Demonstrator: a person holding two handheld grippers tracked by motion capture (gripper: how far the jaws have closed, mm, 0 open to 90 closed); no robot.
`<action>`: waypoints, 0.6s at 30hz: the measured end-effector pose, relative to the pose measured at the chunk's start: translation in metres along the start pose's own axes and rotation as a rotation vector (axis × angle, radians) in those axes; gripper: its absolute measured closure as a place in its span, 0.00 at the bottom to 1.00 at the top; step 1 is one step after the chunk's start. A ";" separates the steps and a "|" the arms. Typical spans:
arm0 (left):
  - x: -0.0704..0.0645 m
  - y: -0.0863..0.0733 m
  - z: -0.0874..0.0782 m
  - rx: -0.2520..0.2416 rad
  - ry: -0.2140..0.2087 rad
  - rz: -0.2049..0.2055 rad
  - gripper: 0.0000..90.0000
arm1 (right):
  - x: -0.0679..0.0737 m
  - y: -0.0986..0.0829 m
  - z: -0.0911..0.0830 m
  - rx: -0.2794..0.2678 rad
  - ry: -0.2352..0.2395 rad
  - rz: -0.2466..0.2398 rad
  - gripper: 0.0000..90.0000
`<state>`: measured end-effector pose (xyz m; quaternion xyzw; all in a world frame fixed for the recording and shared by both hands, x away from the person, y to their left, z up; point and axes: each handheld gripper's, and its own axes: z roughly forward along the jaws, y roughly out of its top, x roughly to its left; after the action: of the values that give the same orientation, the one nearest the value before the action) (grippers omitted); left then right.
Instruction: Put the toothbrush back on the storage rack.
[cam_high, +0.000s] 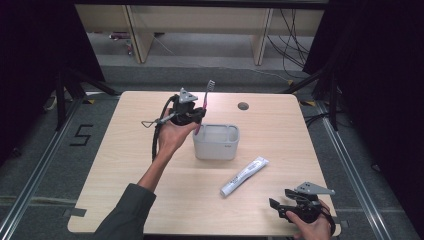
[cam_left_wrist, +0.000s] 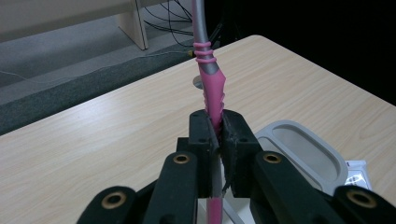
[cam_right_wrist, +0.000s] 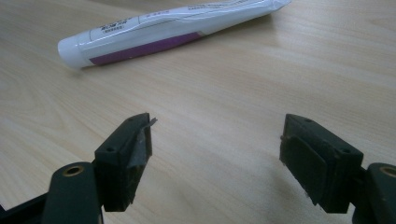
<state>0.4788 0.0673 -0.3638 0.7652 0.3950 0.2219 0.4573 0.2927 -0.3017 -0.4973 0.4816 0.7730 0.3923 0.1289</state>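
Note:
A pink and grey toothbrush (cam_high: 205, 102) stands nearly upright, head up, above the left rim of a grey rectangular holder (cam_high: 216, 142) in the middle of the table. My left gripper (cam_high: 199, 116) is shut on its pink handle (cam_left_wrist: 213, 95). The holder's rim (cam_left_wrist: 299, 149) lies just right of the jaws in the left gripper view. A white toothpaste tube (cam_high: 244, 176) with a purple stripe lies flat on the table, front right of the holder. My right gripper (cam_high: 276, 207) rests low near the front right edge, open, with the tube (cam_right_wrist: 163, 32) ahead of it and nothing between its fingers.
The light wooden table (cam_high: 125, 165) has a round cable hole (cam_high: 243, 106) near its far edge. Bare room lies left and in front of the holder. Beyond the table are wooden furniture legs, floor cables and black stands.

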 end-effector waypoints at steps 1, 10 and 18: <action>0.000 0.000 0.001 0.005 0.001 -0.003 0.92 | 0.000 0.000 0.000 0.000 0.000 -0.001 0.28; 0.003 -0.004 0.010 0.015 0.023 -0.010 0.92 | 0.002 0.000 0.000 0.012 0.009 0.033 0.28; 0.000 -0.009 0.019 0.021 0.023 -0.021 0.92 | 0.000 0.000 0.000 0.001 0.002 0.000 0.28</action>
<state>0.4884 0.0602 -0.3809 0.7634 0.4104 0.2218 0.4469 0.2928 -0.3021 -0.4975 0.4811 0.7734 0.3924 0.1280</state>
